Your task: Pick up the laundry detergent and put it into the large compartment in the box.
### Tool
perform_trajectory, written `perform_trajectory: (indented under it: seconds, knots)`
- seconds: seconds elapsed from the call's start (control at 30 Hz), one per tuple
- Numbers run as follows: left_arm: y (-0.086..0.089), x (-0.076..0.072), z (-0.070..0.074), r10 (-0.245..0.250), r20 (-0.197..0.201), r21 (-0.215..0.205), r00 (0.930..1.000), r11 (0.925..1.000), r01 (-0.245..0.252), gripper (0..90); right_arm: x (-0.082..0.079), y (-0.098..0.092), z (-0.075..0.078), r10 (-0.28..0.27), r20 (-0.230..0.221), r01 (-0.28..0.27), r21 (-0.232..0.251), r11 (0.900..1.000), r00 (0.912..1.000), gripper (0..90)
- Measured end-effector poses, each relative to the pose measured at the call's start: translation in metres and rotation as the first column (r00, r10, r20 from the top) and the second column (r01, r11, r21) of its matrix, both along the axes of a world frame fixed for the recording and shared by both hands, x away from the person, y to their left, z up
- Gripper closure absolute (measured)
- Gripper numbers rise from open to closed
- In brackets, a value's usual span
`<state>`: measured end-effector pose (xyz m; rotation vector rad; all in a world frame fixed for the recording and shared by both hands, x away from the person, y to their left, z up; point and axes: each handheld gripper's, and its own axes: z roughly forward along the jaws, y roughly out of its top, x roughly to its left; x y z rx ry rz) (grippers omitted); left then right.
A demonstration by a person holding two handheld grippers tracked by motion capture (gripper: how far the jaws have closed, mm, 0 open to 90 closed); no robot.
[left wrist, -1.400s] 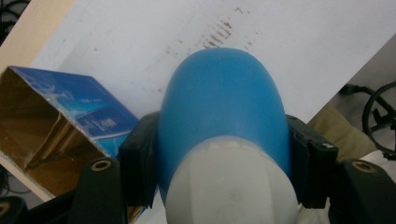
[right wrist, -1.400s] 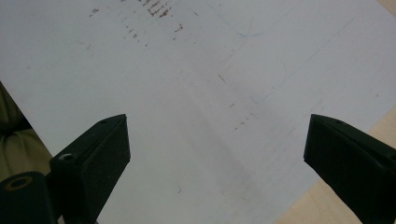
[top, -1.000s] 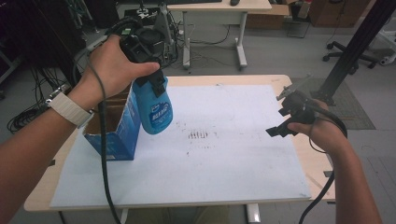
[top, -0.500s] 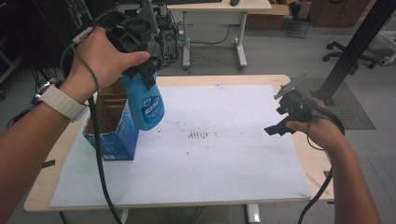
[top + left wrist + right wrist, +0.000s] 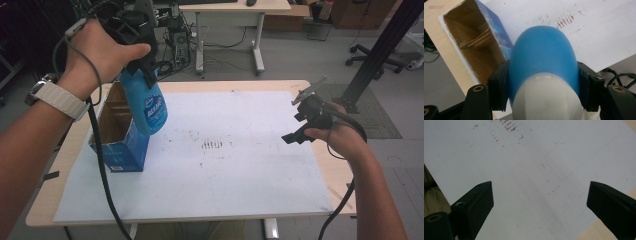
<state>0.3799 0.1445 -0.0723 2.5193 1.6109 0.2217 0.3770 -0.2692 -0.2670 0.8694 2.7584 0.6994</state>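
Pinching the blue bottle (image 5: 149, 102) by its neck just above the open box (image 5: 119, 131), the left claw (image 5: 142, 60) risked letting the smooth plastic slip, while the right claw (image 5: 303, 120) hung spread, well apart from the box.

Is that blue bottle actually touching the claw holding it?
Touching. The left gripper view shows the left claw with both black pads pressed against the blue bottle.

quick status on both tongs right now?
Left tongs: shut on the blue bottle, held up clear of the cardboard box.
Right tongs: open, nothing between the jaws, over the white sheet.
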Motion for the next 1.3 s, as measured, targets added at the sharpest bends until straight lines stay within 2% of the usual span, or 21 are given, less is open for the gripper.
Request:
perform_trajectory:
  seconds: [0.37, 0.7, 0.87, 1.13, 1.2, 1.3]
  knots:
    - [0.012, 0.006, 0.009, 0.073, -0.005, -0.003, 0.9973, 0.9973, -0.073, 37.5, 0.002, 0.002, 0.002, 0.003, 0.004, -0.003, 0.003, 1.0, 1.0, 7.2]
    - [0.025, 0.008, 0.019, 0.139, -0.007, -0.002, 0.9903, 0.9903, -0.139, 37.5, 0.005, 0.002, 0.0, 0.004, -0.002, -0.004, 0.004, 1.0, 1.0, 7.2]
    - [0.034, 0.01, 0.025, 0.177, -0.009, -0.02, 0.9841, 0.9839, -0.177, 37.6, 0.006, 0.001, -0.001, 0.004, -0.002, -0.004, 0.005, 1.0, 1.0, 7.2]
    - [0.046, 0.01, 0.031, 0.227, 0.0, -0.008, 0.9739, 0.9739, -0.227, 37.6, 0.007, 0.0, -0.001, 0.003, 0.0, -0.003, 0.01, 1.0, 1.0, 7.2]
    - [0.049, 0.01, 0.032, 0.245, -0.003, -0.013, 0.9696, 0.9695, -0.245, 37.6, 0.007, 0.0, -0.002, 0.003, -0.003, -0.003, 0.008, 1.0, 1.0, 7.2]
    - [0.054, 0.011, 0.033, 0.255, -0.002, -0.009, 0.967, 0.967, -0.255, 37.6, 0.007, 0.0, -0.001, 0.003, -0.005, -0.003, 0.009, 1.0, 1.0, 7.2]
